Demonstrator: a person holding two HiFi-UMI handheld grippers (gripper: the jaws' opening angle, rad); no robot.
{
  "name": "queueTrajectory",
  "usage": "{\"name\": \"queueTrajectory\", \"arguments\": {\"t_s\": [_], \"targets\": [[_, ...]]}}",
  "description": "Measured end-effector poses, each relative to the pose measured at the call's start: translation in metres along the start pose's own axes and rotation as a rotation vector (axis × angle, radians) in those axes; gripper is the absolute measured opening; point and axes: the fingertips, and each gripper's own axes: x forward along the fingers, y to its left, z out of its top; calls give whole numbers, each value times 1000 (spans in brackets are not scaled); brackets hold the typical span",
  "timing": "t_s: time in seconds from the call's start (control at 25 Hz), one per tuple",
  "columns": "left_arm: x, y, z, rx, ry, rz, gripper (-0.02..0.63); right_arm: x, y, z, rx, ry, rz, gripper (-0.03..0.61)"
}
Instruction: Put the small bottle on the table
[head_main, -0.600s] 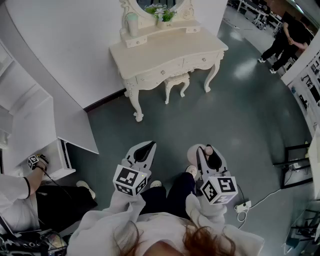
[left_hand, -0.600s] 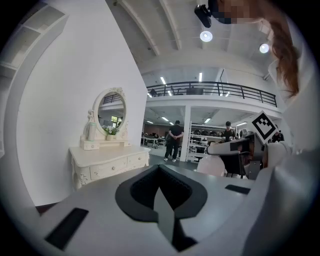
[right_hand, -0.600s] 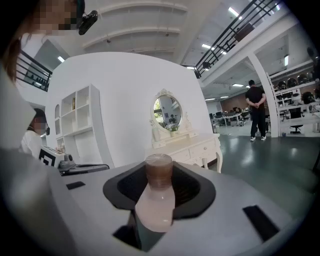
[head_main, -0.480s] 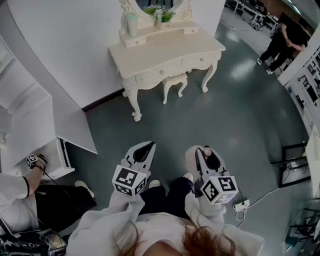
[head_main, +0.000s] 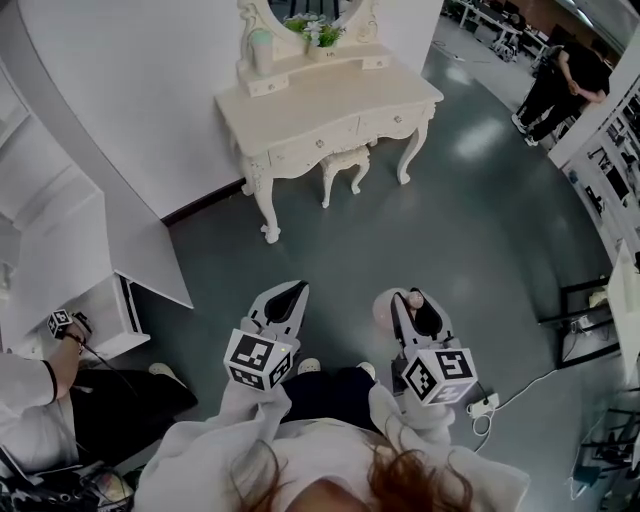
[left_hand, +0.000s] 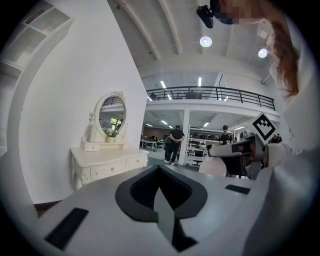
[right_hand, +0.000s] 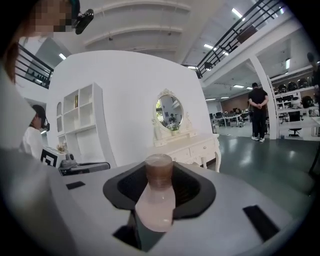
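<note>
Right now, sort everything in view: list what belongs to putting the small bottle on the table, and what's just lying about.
Job: small bottle, held in right claw; dressing table.
Lying about: stool, potted plant, power strip, shelf unit.

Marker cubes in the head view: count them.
3: the left tool's cube, the right tool's cube, and a third cube at another person's hand, far left. Others may be hidden.
</note>
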Motion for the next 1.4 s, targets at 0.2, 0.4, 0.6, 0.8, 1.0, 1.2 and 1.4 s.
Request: {"name": "queueTrajectory", "arguments": {"t_s": [0.2,0.4,0.6,0.8,1.0,1.2,1.4], "targets": [[-3,-3,-3,15,4,-16,15,-2,2,-3,6,-8,-20,157],[-10,1,-3,26,3,-20,15,-1,11,-5,3,-13,-28,156],[-11,5,-6,19,8,-15,15,4,15,-8,-1,-1,-20,156],[-1,11,-6,15,7,-2,15,16,6,-8,2,6,-20,158],[21,22,-5,13,16,20,15,38,-8,0,13,6,1,158],[56,32,8,9,21,35,15,66,-29,18,-2,15,20,157],[98,38,15,6,26,33,15,90,-57,35,-9,14,24,156]]}}
